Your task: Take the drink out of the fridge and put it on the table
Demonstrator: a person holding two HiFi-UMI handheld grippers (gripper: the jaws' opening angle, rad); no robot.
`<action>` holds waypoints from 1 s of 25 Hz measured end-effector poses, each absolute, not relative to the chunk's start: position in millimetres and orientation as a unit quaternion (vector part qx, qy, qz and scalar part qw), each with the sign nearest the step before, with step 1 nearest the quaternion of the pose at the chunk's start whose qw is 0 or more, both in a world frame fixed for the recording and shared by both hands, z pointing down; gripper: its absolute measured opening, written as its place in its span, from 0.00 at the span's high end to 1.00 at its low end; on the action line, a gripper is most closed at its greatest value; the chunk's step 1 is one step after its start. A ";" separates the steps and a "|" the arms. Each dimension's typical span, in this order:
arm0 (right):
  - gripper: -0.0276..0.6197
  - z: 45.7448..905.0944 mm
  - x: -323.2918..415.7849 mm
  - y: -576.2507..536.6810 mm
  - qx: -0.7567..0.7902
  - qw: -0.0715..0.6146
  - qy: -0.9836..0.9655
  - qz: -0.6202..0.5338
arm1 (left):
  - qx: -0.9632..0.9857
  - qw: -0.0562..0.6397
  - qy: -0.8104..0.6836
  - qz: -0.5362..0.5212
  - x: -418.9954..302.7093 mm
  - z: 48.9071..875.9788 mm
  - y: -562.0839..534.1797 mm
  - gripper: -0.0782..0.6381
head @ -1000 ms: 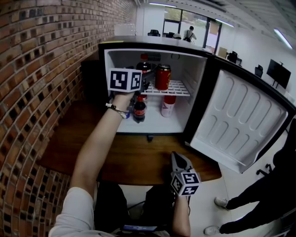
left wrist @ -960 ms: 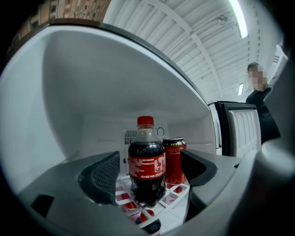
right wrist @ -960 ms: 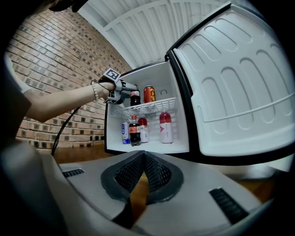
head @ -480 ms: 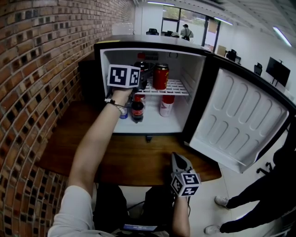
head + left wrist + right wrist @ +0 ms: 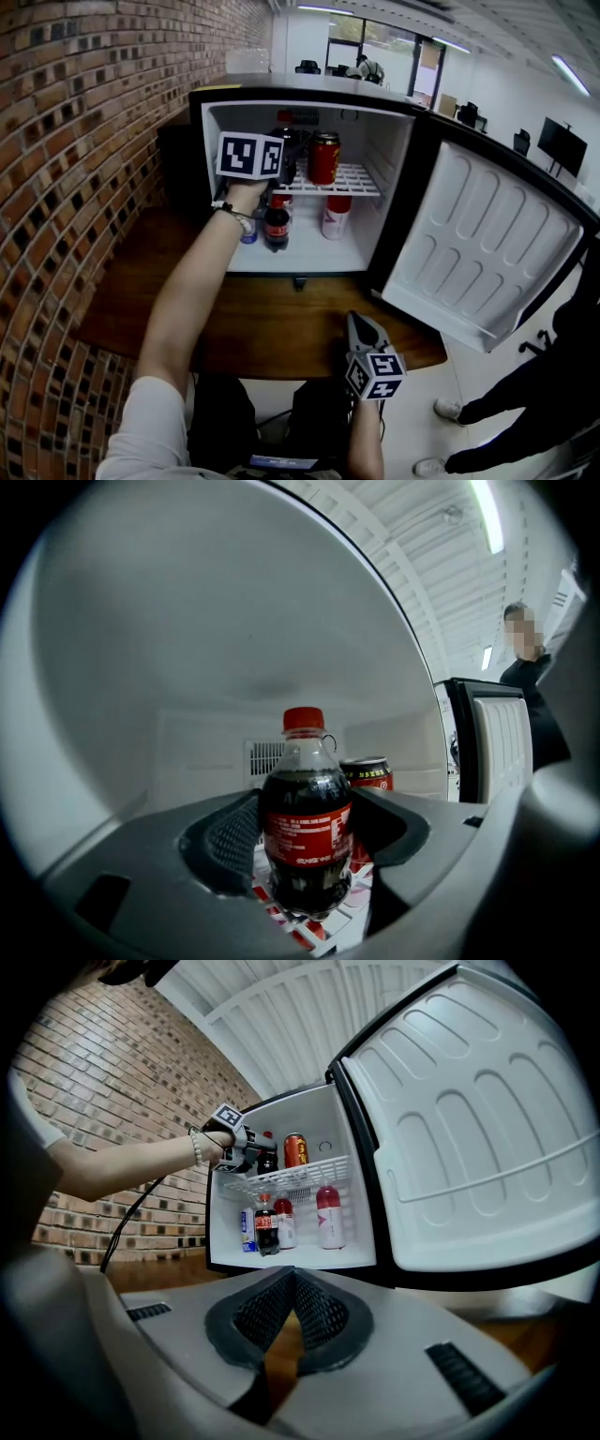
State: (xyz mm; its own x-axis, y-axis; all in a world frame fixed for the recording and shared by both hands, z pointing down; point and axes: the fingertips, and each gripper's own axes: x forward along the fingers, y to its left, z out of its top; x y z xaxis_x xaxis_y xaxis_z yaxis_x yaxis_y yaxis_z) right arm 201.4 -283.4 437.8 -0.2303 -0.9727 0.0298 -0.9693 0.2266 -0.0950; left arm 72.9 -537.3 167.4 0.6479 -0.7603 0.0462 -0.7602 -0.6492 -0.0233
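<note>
A small cola bottle (image 5: 307, 827) with a red cap and red label stands on the fridge's upper wire shelf (image 5: 361, 178). My left gripper (image 5: 289, 167) reaches into the fridge around it. The jaws are closing, and both pads lie against the bottle's sides with no gap showing. In the head view the bottle is mostly hidden behind the gripper's marker cube. A red can (image 5: 323, 157) stands just right of it on the same shelf. My right gripper (image 5: 358, 323) hovers shut and empty over the front edge of the wooden table (image 5: 272, 323).
The fridge door (image 5: 487, 244) swings open to the right. On the lower floor of the fridge stand another cola bottle (image 5: 276, 225), a pink-and-white bottle (image 5: 336, 216) and a blue can (image 5: 248, 231). A brick wall (image 5: 75, 187) runs along the left. A person in dark clothes (image 5: 539, 394) stands at the lower right.
My left gripper has stayed at the upper shelf, edging slightly inward around the bottle. The right gripper has not moved.
</note>
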 end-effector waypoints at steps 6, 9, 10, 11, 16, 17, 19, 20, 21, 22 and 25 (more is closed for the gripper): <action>0.93 436.9 203.1 -282.5 -0.621 0.020 0.783 -0.044 | -0.910 -0.007 0.415 -0.017 72.5 167.6 -536.7 0.48; 0.93 434.8 202.7 -282.0 -0.620 0.022 0.783 -0.041 | -0.912 -0.006 0.410 -0.011 71.4 165.6 -529.4 0.48; 0.93 433.7 201.7 -282.0 -0.619 0.023 0.784 -0.040 | -0.913 -0.005 0.408 -0.008 70.7 164.2 -525.2 0.48; 0.93 432.5 200.6 -282.2 -0.618 0.023 0.785 -0.038 | -0.914 -0.003 0.406 -0.004 69.8 162.3 -520.6 0.48; 0.93 428.8 192.3 -282.1 -0.612 0.024 0.790 -0.035 | -0.920 0.006 0.393 0.015 61.9 155.8 -492.8 0.48; 0.93 427.7 190.2 -281.8 -0.610 0.024 0.791 -0.034 | -0.920 0.010 0.391 0.015 60.0 155.8 -486.7 0.48; 0.93 425.3 185.5 -280.7 -0.607 0.025 0.794 -0.031 | -0.921 0.016 0.388 0.016 55.1 158.2 -474.1 0.48; 0.93 424.0 183.3 -280.1 -0.605 0.026 0.795 -0.029 | -0.922 0.017 0.387 0.016 52.4 160.7 -467.7 0.48; 0.93 422.6 181.0 -279.7 -0.604 0.026 0.796 -0.028 | -0.922 0.018 0.385 0.017 49.8 163.8 -461.4 0.48; 0.93 421.1 178.5 -279.4 -0.602 0.026 0.798 -0.026 | -0.923 0.019 0.383 0.017 47.0 167.7 -455.2 0.48; 0.93 417.8 170.8 -277.6 -0.597 0.025 0.801 -0.022 | -0.926 0.015 0.376 0.017 40.1 186.3 -436.2 0.48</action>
State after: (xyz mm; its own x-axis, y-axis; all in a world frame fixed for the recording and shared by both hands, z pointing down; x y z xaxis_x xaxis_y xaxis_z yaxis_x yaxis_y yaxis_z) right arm 170.8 -277.6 417.8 -0.2858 -0.9582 -0.0135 -0.9560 0.2860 -0.0657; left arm 40.1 -436.2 186.3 0.7160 -0.6968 -0.0423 -0.6978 -0.7162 -0.0148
